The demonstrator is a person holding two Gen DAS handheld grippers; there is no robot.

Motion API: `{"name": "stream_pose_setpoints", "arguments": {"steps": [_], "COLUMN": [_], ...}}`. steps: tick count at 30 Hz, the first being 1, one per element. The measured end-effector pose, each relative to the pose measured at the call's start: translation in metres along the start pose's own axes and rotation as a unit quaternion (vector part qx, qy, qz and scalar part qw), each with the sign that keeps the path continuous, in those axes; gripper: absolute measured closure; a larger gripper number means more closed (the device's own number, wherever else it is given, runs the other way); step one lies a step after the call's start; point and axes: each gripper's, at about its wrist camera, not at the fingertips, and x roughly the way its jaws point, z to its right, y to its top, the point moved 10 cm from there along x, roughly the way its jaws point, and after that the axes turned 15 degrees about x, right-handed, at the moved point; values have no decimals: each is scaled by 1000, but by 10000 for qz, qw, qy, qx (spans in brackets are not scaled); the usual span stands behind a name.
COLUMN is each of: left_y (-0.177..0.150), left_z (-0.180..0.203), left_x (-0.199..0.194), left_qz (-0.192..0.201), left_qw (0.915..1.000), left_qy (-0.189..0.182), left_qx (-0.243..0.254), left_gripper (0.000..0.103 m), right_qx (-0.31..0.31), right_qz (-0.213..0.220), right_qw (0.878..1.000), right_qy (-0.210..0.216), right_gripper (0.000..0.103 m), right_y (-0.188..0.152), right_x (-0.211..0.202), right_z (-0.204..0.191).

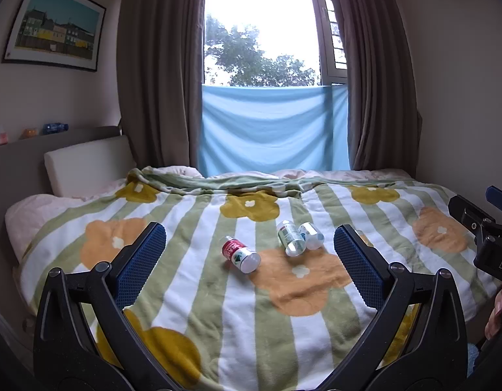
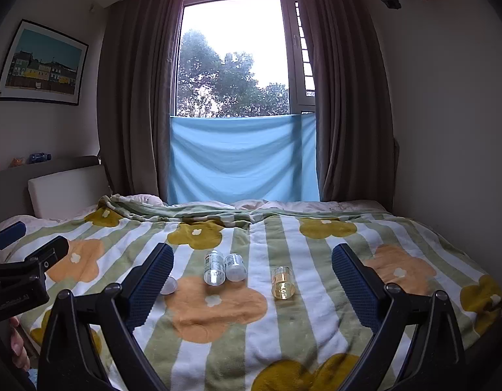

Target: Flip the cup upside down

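We hold both grippers over the near edge of the bed. Left gripper [image 1: 251, 257]: jaws wide apart, gripping nothing. Right gripper [image 2: 252, 280]: same. Beyond, on the striped flower blanket [image 2: 218, 352], the amber cup [image 2: 282, 282] lies between the right jaws, apart from both. Left of it lie a clear bottle [image 2: 214, 267] and a white-capped bottle [image 2: 235, 267], touching. Farther left lies a red-labelled bottle [image 1: 241, 254]. Far: blue cloth [image 2: 241, 159], window [image 2: 234, 55].
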Motion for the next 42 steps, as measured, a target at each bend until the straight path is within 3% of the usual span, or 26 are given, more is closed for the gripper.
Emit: {"name": "stream_pose_setpoints", "arguments": {"steps": [42], "left_y": [0], "left_z": [1], "left_x": [2], "left_qz": [-38], "left_qw": [10000], "left_qy": [-35], "left_qx": [-28], "left_gripper": [0], "right_qx": [-58], "right_qz": [63], "right_qw": [9999], "right_qy": [55], "right_gripper": [6], "right_y": [2], "right_x": [2], "right_z": [-5]}}
